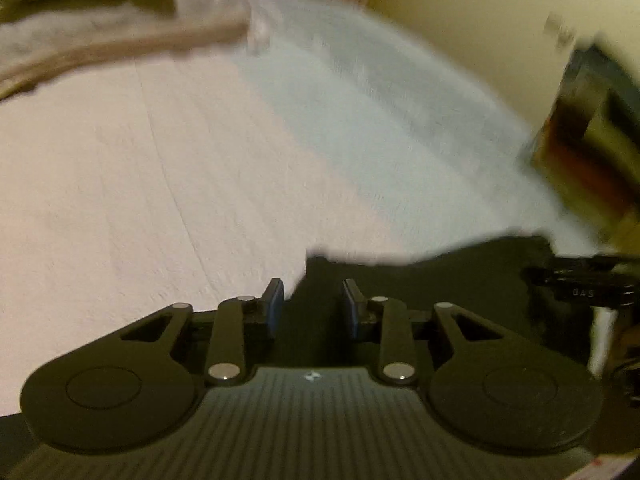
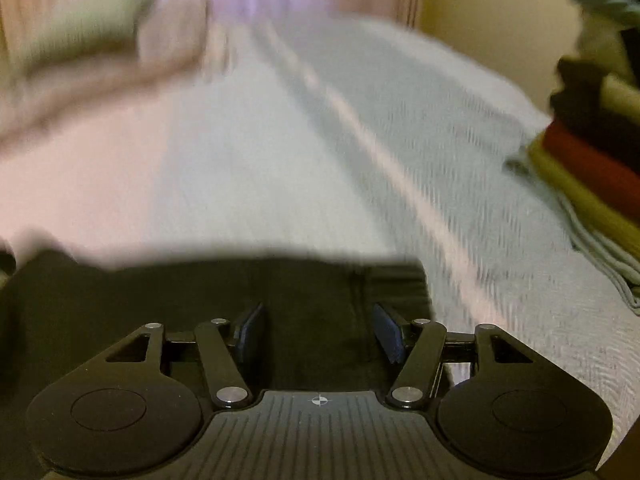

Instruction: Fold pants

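Dark pants point(image 2: 240, 292) lie flat on a white bedspread point(image 2: 320, 140), filling the near part of the right wrist view. My right gripper point(image 2: 320, 330) hovers over them, open wide, nothing between its blue pads point(image 2: 250, 332). In the left wrist view the pants point(image 1: 432, 280) reach from under the fingers to the right. My left gripper point(image 1: 313, 306) stands over their left edge, open by a narrow gap with only cloth seen below it. Both views are blurred by motion. A black device point(image 1: 584, 284) shows at the right edge of the left wrist view; it may be the other gripper.
A stack of folded clothes point(image 2: 592, 168) in red, mustard and dark colours sits on the bed at the right, also seen blurred point(image 1: 584, 140). Pale pillows and a beige blanket point(image 2: 92, 40) lie at the far left. A yellow wall point(image 2: 480, 0) stands behind.
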### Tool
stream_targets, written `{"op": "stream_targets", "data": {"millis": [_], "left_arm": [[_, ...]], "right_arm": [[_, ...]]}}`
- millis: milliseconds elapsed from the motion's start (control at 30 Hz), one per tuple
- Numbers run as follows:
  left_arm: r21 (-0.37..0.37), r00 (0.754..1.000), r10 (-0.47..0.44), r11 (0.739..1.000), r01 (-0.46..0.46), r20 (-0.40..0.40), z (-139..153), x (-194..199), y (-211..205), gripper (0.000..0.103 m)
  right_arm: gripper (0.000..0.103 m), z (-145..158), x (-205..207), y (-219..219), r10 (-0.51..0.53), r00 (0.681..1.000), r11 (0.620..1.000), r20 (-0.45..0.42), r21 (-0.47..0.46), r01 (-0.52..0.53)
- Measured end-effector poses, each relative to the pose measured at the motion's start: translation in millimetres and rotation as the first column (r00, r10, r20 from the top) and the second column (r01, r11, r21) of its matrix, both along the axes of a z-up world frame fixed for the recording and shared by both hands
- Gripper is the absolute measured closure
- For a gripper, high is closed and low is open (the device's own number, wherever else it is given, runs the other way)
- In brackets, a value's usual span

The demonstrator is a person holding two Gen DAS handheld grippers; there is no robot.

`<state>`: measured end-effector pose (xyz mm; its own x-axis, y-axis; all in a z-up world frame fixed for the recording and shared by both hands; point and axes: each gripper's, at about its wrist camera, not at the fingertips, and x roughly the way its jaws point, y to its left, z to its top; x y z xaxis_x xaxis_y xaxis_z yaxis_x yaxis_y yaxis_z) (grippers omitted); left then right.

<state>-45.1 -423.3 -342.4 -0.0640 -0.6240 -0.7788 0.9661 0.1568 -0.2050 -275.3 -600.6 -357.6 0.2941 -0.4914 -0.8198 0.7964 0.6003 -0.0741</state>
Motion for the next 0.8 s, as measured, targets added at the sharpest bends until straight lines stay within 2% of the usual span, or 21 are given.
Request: {"op": "stream_targets", "data": {"millis": [67, 167, 200, 300, 400, 467, 533, 700, 800], "left_arm": [[0.018, 0.999, 0.005, 1.0, -0.006, 0.041, -16.3, -3.6, -3.4, 0.074], [-0.03, 0.999, 0.046, 0.998, -0.046, -0.012, 1.5, 5.6, 22.5, 0.075], [-0.032, 0.998, 0.062, 0.998, -0.062, -0.006, 8.6, 7.8, 27.8, 0.078], [-0.032, 0.994, 0.102, 0.994, -0.101, 0.038, 25.6, 14.0, 77.2, 0.078], [0.015, 0.988, 0.147, 0.989, -0.148, 0.049, 29.6, 12.0, 135.2, 0.078], [0.082, 0.982, 0.177, 0.98, -0.182, 0.059, 14.9, 13.8, 163.6, 0.078], [0.158, 0.977, 0.204, 0.964, -0.212, 0.066, -3.7, 18.6, 181.5, 0.081], [0.132, 0.978, 0.203, 0.969, -0.208, 0.05, 14.6, 29.7, 212.8, 0.082], [0.161, 0.973, 0.226, 0.959, -0.232, 0.058, 37.1, 40.1, 232.2, 0.078]], "right_arm": [[0.046, 10.2, -10.7, 3.4, -0.006, 0.999, 1.0, 0.047, -0.013, 0.007], [0.046, 37.1, -27.2, 19.6, -0.028, 0.997, 0.997, 0.07, -0.064, 0.033], [0.046, 47.3, -33.5, 26.9, -0.027, 0.995, 0.997, 0.092, -0.064, 0.033], [0.046, 65.4, -45.4, 73.5, 0.002, 0.991, 0.999, 0.132, -0.052, 0.005], [0.046, 48.1, -38.1, 112.3, 0.065, 0.993, 0.998, 0.102, -0.007, -0.065], [0.046, 10.1, -31.7, 125.9, 0.069, 0.997, 0.997, -0.019, 0.036, -0.068], [0.046, -2.4, -33.1, 129.5, 0.038, 0.999, 0.999, 0.009, 0.022, -0.038], [0.046, 37.8, -15.5, 147.4, -0.057, 0.998, 0.997, -0.023, 0.045, 0.057], [0.046, 65.8, -12.3, 178.4, -0.122, 0.991, 0.978, 0.052, 0.175, 0.112]]}}
